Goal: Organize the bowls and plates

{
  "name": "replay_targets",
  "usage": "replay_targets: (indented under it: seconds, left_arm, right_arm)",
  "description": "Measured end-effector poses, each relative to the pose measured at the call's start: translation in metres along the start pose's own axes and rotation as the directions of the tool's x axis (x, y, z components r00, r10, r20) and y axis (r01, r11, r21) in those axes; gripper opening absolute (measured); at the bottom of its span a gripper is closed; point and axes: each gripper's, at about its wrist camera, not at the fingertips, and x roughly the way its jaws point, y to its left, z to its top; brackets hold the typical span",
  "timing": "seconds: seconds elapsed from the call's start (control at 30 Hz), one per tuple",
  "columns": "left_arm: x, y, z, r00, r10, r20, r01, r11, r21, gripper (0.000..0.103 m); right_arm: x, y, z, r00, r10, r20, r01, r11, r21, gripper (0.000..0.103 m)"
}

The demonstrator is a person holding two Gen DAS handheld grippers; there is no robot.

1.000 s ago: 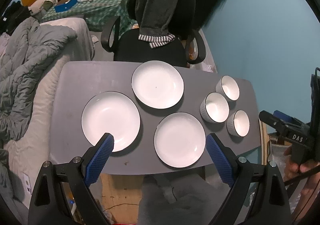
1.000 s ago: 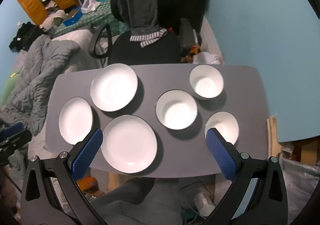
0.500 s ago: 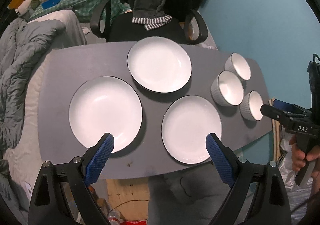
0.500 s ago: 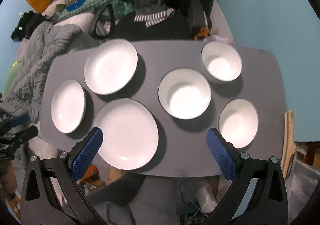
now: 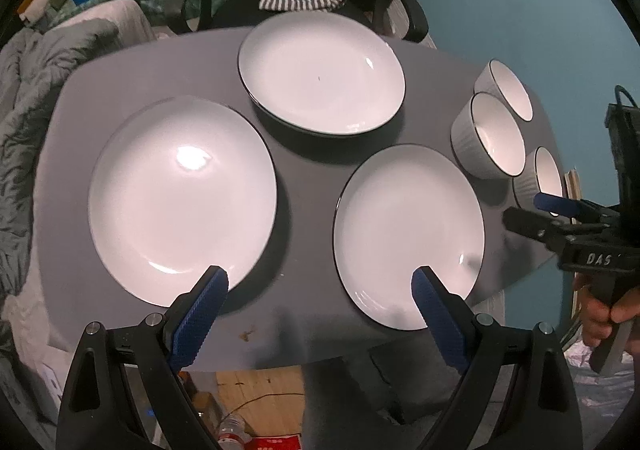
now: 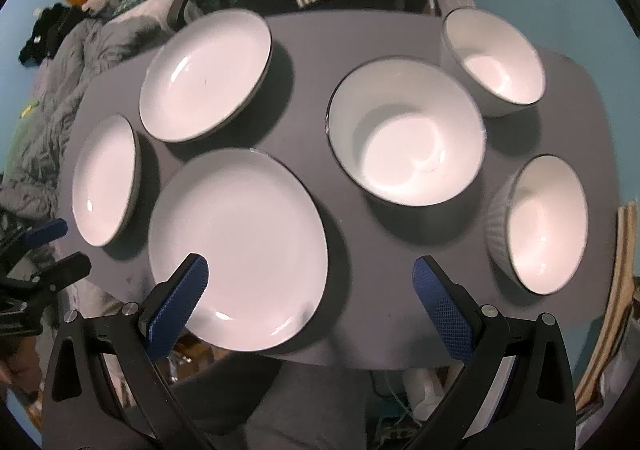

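**Get ready to stack the dishes**

Left wrist view: your left claw (image 5: 318,284) is wide apart and holds nothing. It hangs over the table (image 5: 304,177), between two of the three plates (image 5: 182,197). Slide one finger under a rim, then squeeze softly.

Right wrist view: your right claw (image 6: 310,274) is wide apart and empty too. The three bowls (image 6: 406,129) sit apart. Lift one straight up by its rim.

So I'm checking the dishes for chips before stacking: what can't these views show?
- Near rim of the near plate, left wrist view: partly behind a gripper finger.
- Nearest bowl, left wrist view: partly behind the right gripper.
- Far bowl, right wrist view: rim motion-blurred.
- All undersides: hidden against the table.
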Motion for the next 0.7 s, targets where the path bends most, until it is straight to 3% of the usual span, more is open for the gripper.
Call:
replay_targets:
  seconds: [0.5, 0.6, 0.7]
  left_arm:
    - [0.052, 0.000, -0.004, 0.998, -0.010, -0.056, 0.009, 1.000, -0.021, 0.094]
    - [0.059, -0.003, -0.005, 0.996, 0.010, -0.084, -0.011, 1.000, -0.010, 0.091]
    - [0.058, -0.004, -0.005, 0.996, -0.017, -0.087, 0.015, 1.000, -0.026, 0.087]
  right_arm:
    - [0.039, -0.018, -0.010, 0.997, 0.029, -0.065, -0.030, 0.999, -0.013, 0.100]
    - [0.042, -0.024, -0.011, 0.997, 0.037, -0.075, -0.037, 0.999, 0.000, 0.095]
    - [0.042, -0.029, -0.012, 0.995, 0.051, -0.087, -0.050, 0.999, 0.012, 0.091]
